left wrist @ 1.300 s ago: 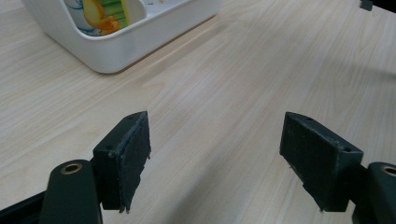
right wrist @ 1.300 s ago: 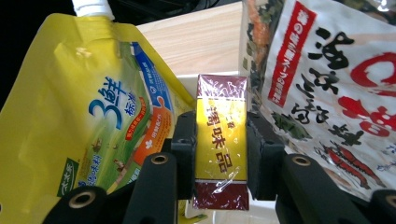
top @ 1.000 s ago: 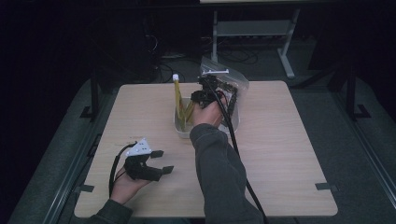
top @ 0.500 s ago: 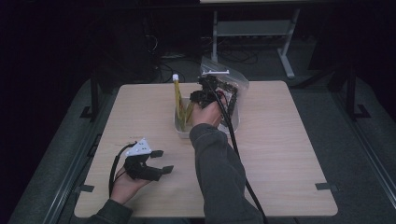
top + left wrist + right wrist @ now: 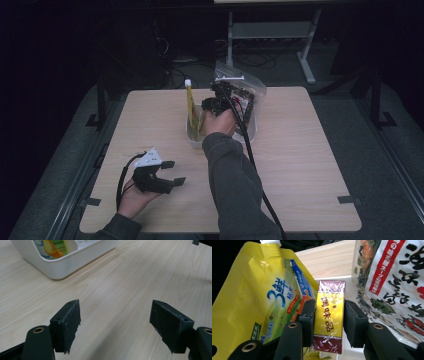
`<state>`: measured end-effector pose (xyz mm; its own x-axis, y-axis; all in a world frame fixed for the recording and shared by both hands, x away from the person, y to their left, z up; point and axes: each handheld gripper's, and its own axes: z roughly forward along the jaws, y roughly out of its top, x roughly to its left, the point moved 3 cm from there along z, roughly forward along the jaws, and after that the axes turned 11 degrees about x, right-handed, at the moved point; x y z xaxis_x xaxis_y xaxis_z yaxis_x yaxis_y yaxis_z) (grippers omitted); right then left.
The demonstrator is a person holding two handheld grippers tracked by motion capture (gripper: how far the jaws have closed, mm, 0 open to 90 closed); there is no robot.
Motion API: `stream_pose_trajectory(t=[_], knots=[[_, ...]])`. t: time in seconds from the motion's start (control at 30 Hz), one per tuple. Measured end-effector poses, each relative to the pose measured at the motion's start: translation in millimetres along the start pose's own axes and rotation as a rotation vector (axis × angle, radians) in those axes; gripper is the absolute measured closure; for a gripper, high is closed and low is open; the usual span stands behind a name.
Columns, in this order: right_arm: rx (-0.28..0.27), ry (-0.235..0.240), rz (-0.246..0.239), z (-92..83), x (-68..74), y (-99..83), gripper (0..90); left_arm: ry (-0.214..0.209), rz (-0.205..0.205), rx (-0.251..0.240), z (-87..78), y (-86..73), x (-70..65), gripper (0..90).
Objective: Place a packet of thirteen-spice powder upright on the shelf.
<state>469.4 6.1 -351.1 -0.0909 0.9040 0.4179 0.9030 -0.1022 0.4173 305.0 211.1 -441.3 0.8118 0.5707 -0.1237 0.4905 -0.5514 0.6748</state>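
Two packs cut off by frame edges: yellow pouch [image 5: 259,302], printed bag [image 5: 394,285]. Both upright in white tub [image 5: 196,136] on desk [image 5: 300,150], small box [image 5: 329,317] between. Right gripper [image 5: 329,320] fingers just opening, flanking box; contact unclear. Left gripper [image 5: 116,325] fingers wide apart, empty.

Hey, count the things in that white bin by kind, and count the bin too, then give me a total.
Yellow pouch: 1
Yellow and maroon box: 1
Clear bag with red print: 1
White bin: 1
Total: 4
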Motion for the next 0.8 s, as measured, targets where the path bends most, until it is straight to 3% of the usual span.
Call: stream_pose_trajectory(t=[0.8], knots=[[0.013, 0.025, -0.028, 4.7, 3.1, -0.8, 59.4, 0.001, -0.001, -0.003, 0.2, -0.4, 0.5, 24.2]])
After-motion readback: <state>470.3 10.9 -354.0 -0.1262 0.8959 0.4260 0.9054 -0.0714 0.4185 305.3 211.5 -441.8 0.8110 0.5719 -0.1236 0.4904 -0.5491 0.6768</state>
